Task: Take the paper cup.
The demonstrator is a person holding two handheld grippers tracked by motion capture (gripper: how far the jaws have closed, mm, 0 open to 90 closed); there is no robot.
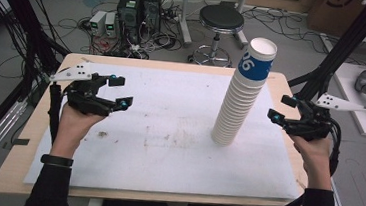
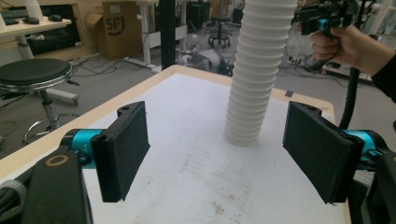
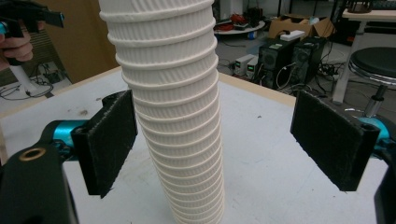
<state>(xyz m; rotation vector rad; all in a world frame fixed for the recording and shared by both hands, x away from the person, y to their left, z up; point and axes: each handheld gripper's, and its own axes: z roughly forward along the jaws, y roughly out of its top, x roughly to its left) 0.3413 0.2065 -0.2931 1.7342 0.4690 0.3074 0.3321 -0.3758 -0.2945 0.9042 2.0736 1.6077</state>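
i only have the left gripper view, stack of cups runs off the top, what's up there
Observer: In the high view, the cup stack ends in a top cup with a blue band.
Operator: does it stand straight
Observer: No, it leans toward the right tool.
Operator: is that tool on it
Observer: No. In the right gripper view the open pads stand to either side of the stack, apart from it.

The high view looks forward and down over my table point(image 1: 168, 132). The camera on my left gripper point(image 1: 116, 93) faces across the tabletop at the paper cup stack point(image 2: 254, 70), some way off. The one on my right gripper point(image 1: 282, 109) faces it close up. All three share that stack.
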